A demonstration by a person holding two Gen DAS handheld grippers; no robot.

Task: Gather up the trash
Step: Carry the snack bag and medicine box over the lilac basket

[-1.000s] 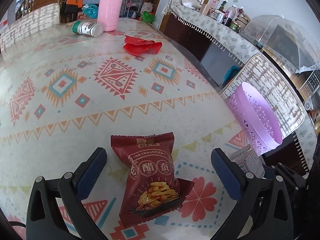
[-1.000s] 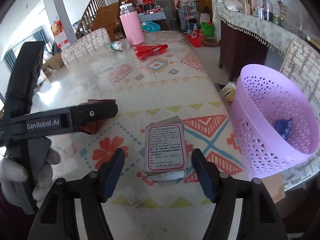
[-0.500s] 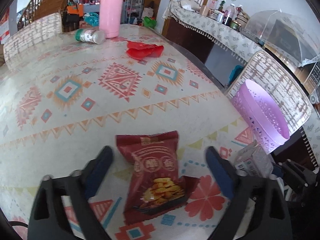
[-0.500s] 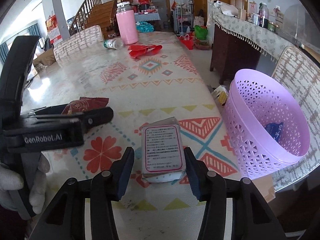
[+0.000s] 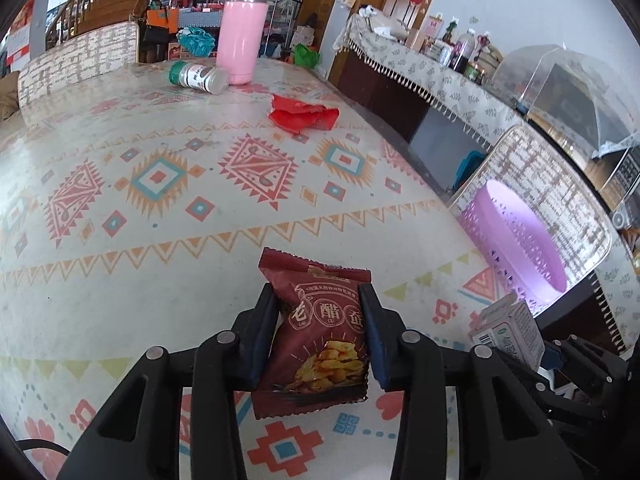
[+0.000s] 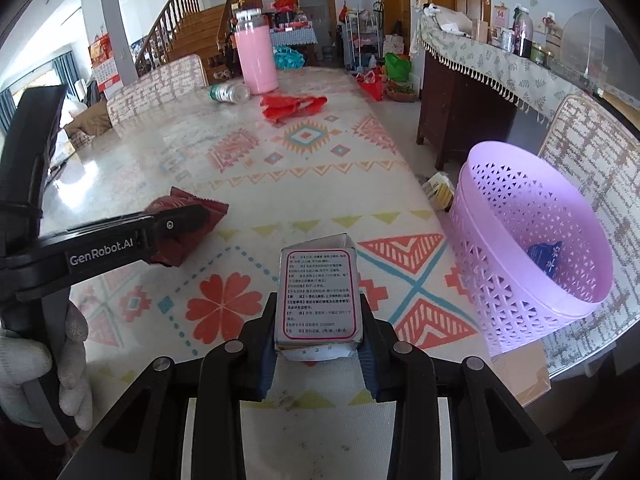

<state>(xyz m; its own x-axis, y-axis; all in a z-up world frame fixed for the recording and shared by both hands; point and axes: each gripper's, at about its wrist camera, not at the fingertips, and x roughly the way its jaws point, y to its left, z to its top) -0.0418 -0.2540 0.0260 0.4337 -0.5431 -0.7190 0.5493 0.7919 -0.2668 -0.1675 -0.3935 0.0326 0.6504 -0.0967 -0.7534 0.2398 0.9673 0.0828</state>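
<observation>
My left gripper (image 5: 318, 308) is shut on a dark red snack packet (image 5: 320, 332), squeezing its sides just above the patterned table (image 5: 160, 240). The packet also shows in the right wrist view (image 6: 188, 220). My right gripper (image 6: 318, 312) is shut on a small white carton (image 6: 318, 292) printed with text, also visible in the left wrist view (image 5: 510, 330). A purple perforated basket (image 6: 532, 248) stands at the table's right edge and holds a blue wrapper (image 6: 546, 258). A crumpled red wrapper (image 5: 302, 116) lies far up the table.
A pink tumbler (image 5: 240, 36) and a lying green-capped bottle (image 5: 196, 76) sit at the table's far end. Chairs (image 5: 536, 184) stand along the right side, a sideboard (image 6: 480, 80) beyond. A small box (image 6: 438, 190) lies on the floor.
Both grippers have closed from wide open: the left onto the snack packet, the right onto the white carton. Both items now sit pinched between the fingers.
</observation>
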